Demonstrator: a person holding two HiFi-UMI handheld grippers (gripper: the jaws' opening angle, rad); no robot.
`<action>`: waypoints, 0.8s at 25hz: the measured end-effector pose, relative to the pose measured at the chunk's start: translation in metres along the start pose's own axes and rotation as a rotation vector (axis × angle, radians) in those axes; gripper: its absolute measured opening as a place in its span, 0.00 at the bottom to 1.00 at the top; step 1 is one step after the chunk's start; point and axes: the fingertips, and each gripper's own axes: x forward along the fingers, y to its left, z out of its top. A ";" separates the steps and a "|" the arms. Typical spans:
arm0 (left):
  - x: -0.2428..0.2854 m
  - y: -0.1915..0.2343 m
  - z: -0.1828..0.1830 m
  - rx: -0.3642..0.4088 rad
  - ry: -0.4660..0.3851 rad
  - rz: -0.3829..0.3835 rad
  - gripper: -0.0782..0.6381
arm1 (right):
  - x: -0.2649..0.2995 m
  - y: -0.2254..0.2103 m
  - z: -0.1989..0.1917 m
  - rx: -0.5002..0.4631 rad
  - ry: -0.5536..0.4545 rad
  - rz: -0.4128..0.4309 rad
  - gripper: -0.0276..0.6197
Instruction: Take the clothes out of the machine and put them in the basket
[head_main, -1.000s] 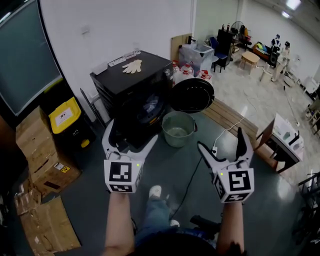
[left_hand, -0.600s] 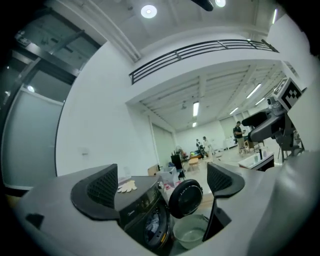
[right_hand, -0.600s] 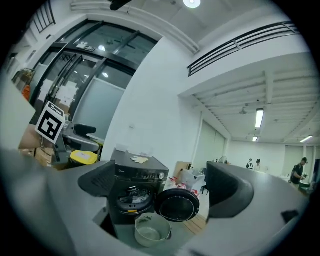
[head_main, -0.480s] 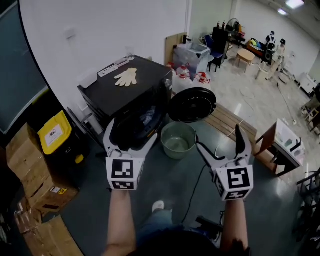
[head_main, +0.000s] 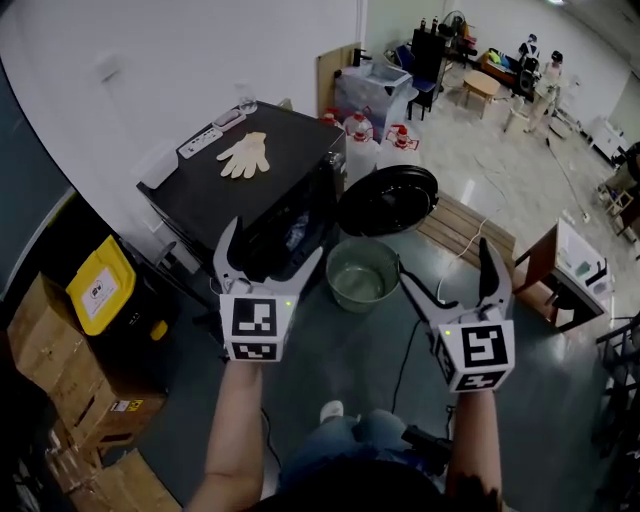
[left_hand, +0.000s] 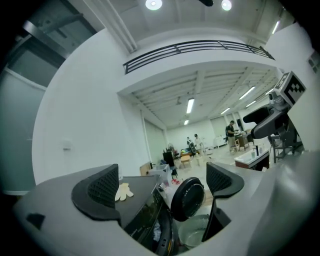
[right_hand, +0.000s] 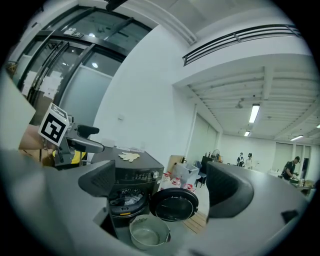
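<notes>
The left gripper (head_main: 272, 245) and right gripper (head_main: 446, 262) hang wide open and empty, short of the washing machine (head_main: 250, 185). The clothes (head_main: 297, 228) lie bunched in its drum: soft, light, probably limp, best pinched at a raised fold. The basket (head_main: 360, 272) sits just in front.

We see a glove (head_main: 244, 155) on the machine (head_main: 290, 150), clothes (head_main: 295, 230) inside it, its door (head_main: 390, 200) swung right, and the basket (head_main: 360, 287) just before it.
</notes>
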 end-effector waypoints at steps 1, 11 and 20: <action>0.004 0.002 0.000 0.006 -0.001 -0.004 0.88 | 0.004 0.001 0.000 0.001 0.003 -0.002 0.92; 0.006 0.029 -0.016 -0.061 0.011 0.026 0.79 | 0.008 -0.007 -0.026 0.075 0.047 -0.041 0.92; 0.041 0.020 -0.027 -0.134 -0.001 -0.004 0.79 | 0.033 -0.011 -0.050 0.105 0.082 -0.017 0.91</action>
